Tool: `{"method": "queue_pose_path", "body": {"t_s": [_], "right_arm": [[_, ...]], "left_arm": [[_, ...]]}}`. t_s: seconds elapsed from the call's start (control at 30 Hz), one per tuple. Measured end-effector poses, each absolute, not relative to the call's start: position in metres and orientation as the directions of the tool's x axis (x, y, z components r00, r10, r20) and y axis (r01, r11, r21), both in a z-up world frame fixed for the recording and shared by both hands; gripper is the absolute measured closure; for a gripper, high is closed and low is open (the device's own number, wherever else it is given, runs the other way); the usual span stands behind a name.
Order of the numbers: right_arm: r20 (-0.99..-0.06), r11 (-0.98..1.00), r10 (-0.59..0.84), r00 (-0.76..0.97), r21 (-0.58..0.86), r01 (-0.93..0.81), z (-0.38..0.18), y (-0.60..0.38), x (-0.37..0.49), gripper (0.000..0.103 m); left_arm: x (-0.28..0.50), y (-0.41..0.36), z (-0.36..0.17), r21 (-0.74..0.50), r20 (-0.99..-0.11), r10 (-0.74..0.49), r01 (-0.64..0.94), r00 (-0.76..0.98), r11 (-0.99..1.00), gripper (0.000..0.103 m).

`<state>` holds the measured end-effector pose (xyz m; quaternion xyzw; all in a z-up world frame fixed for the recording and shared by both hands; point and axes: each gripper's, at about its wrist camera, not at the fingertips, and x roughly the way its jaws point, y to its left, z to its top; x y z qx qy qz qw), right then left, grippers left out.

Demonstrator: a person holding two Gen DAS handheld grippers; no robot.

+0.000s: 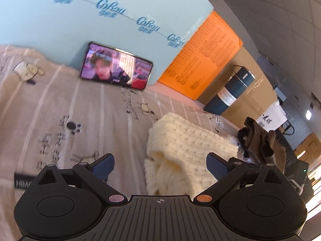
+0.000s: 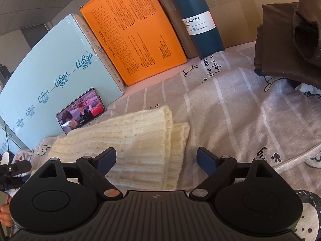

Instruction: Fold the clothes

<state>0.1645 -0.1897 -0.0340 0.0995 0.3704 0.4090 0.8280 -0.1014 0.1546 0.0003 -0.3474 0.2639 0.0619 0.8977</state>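
You had the printed bedsheet as your working surface, wide and bare on the side toward the brown clothes, so that was your open room for swinging a fold. Its far edge was closed off by the pale blue box, the orange box and the cardboard behind them, with the dark blue bottle standing upright against that wall; it looked easy to topple, so I judged you should keep sweeps away from it. The phone leaned on the blue box just beyond the garment, near enough to be knocked flat by a dragged sleeve.

The cream knit sweater lay in the middle of the sheet, already doubled into layers with ribbed ends stacked at one side. It looked thick, soft and light, likely to stretch and sag rather than slide, so you were best taking a deep pinch through a ribbed edge or a corner, not the loose middle.

Your left gripper hovered over its bunched end, fingers spread and empty; your right gripper was likewise spread wide, holding nothing, above the ribbed ends
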Motion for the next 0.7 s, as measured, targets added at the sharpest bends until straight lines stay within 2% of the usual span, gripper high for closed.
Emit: {"method": "queue_pose_path", "body": {"t_s": [0.2,0.3,0.4,0.47,0.6,0.7], "right_arm": [[-0.486,0.577,0.81,0.329,0.561,-0.593,-0.04,-0.191,0.171,0.012],[-0.465,0.531,0.841,0.277,0.61,-0.588,-0.041,-0.191,0.173,0.012],[-0.464,0.502,0.854,0.235,0.614,-0.61,-0.041,-0.187,0.167,0.012],[-0.464,0.481,0.862,0.206,0.616,-0.624,-0.04,-0.184,0.164,0.015],[-0.462,0.439,0.874,0.148,0.621,-0.649,-0.039,-0.177,0.156,0.025],[-0.446,0.411,0.887,0.121,0.639,-0.651,-0.04,-0.177,0.154,0.041]], "left_arm": [[-0.115,0.138,-0.015,-0.693,-0.541,-0.201,-0.297,0.817,0.657,0.001],[-0.113,0.124,-0.018,-0.701,-0.537,-0.209,-0.295,0.817,0.649,0.0],[-0.103,0.115,-0.025,-0.745,-0.488,-0.247,-0.252,0.837,0.618,0.0],[-0.093,0.113,-0.031,-0.78,-0.442,-0.273,-0.216,0.854,0.587,0.0],[-0.073,0.112,-0.034,-0.788,-0.377,-0.243,-0.172,0.894,0.591,0.001],[-0.068,0.107,-0.035,-0.757,-0.359,-0.179,-0.173,0.916,0.629,0.002]]}}
